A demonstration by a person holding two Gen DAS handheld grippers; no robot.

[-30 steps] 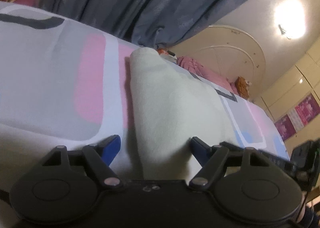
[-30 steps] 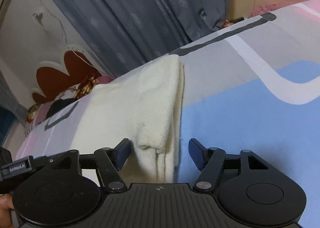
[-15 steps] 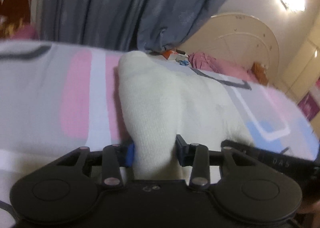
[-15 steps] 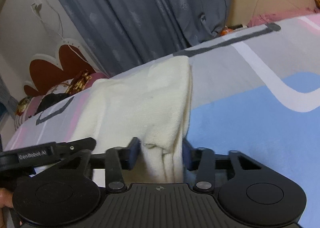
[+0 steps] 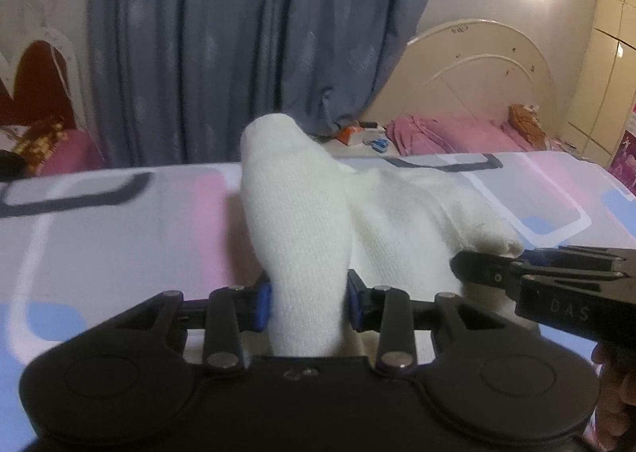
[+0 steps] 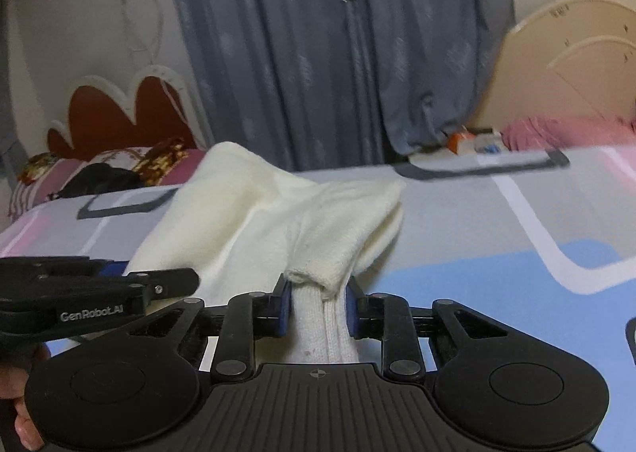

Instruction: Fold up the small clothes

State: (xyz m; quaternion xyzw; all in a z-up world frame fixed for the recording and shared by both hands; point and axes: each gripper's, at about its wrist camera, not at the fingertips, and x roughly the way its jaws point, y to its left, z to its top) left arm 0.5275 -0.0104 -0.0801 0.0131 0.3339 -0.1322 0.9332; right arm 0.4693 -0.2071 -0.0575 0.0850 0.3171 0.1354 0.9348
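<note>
Both tongs clamped on the cream knit garment: left tongs pinching a raised fold at lower centre, right tongs gripping the ribbed edge, also lower centre. Mostly draped mid-frame over the patterned bed sheet, below the blue curtain.

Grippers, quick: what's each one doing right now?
Left gripper: closed on the cream knit garment.
Right gripper: closed on the same garment, at its other near corner.
</note>
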